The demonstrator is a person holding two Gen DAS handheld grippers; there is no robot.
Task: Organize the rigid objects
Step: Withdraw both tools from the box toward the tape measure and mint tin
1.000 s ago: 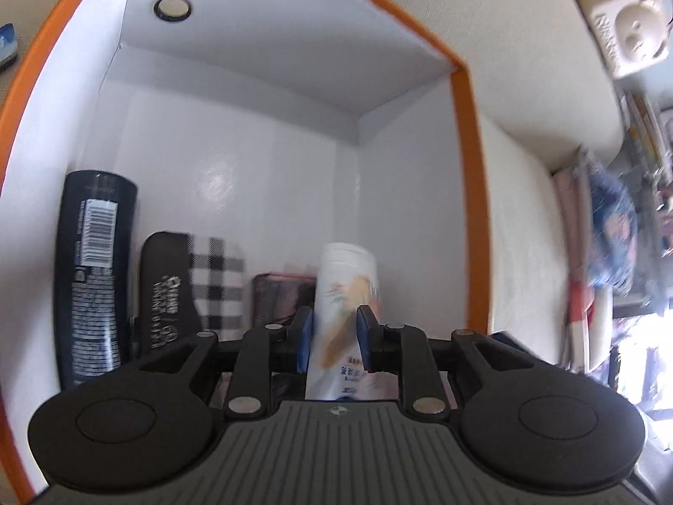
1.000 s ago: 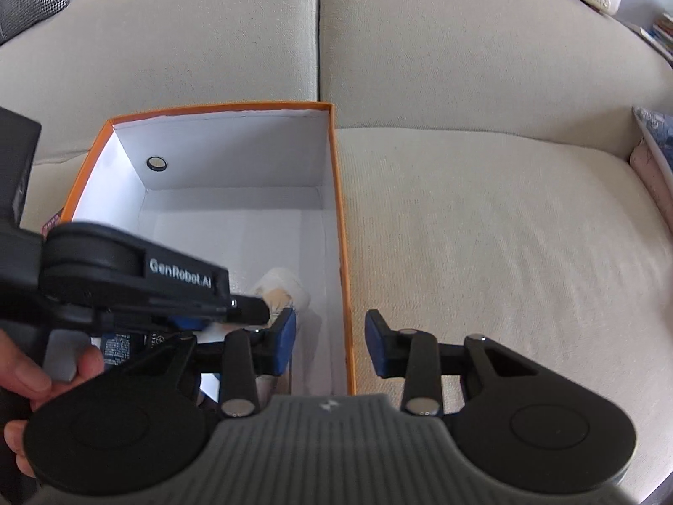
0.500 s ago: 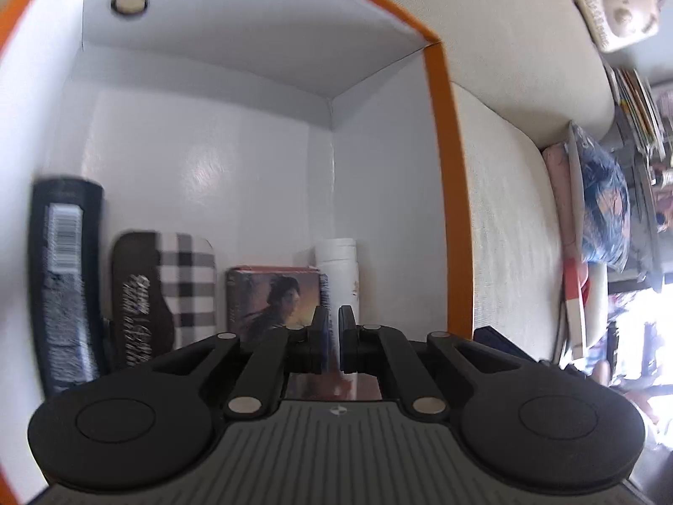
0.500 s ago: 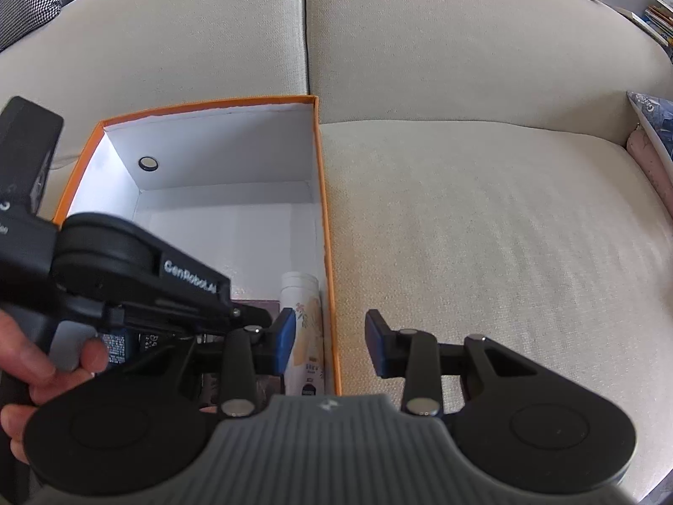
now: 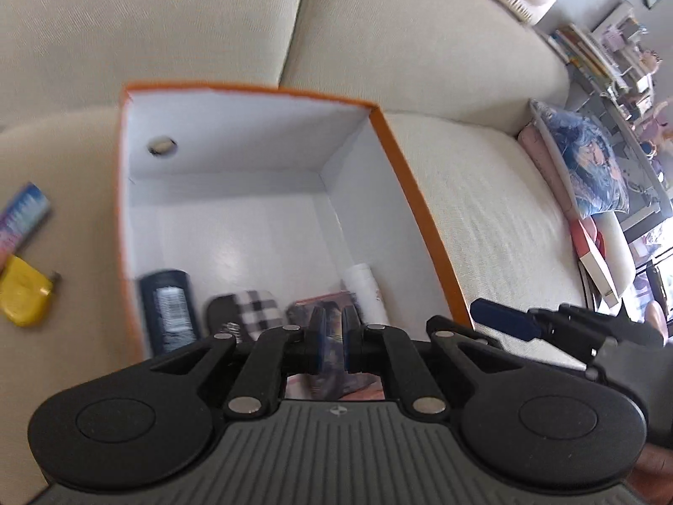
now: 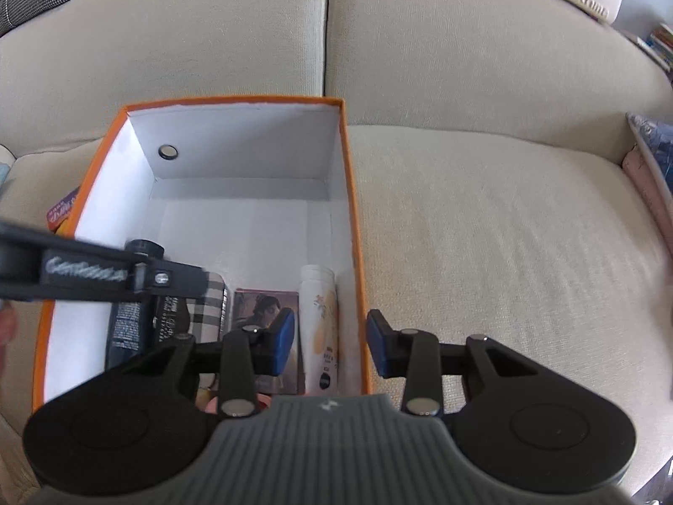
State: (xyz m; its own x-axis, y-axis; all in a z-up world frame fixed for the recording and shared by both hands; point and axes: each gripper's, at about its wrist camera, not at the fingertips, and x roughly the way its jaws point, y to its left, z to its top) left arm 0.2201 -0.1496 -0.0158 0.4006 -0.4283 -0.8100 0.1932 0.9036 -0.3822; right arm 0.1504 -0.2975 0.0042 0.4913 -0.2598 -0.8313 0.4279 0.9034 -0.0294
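An orange box with a white inside point(image 6: 352, 227) point(image 5: 414, 219) sits on the sofa. At its near end lie a dark bottle point(image 5: 168, 307) point(image 6: 124, 328), a checked case point(image 5: 248, 305) point(image 6: 206, 307), a picture card box point(image 6: 265, 307) point(image 5: 328, 307) and a white tube point(image 6: 319, 324) point(image 5: 366, 292). My left gripper point(image 5: 330, 338) is shut and empty, raised above the box's near end; it shows as a black bar in the right wrist view point(image 6: 105, 277). My right gripper point(image 6: 330, 341) is open and empty over the box's right wall.
Left of the box on the cushion lie a yellow tape measure point(image 5: 23, 296) and a colourful flat pack point(image 5: 23, 219). Beige seat cushion point(image 6: 504, 252) spreads to the right. A blue patterned pillow point(image 5: 589, 168) and shelves stand far right.
My left gripper let go of the white tube in the box, shut, then pulled up and back out of the box. The right gripper stayed open, nearly still.
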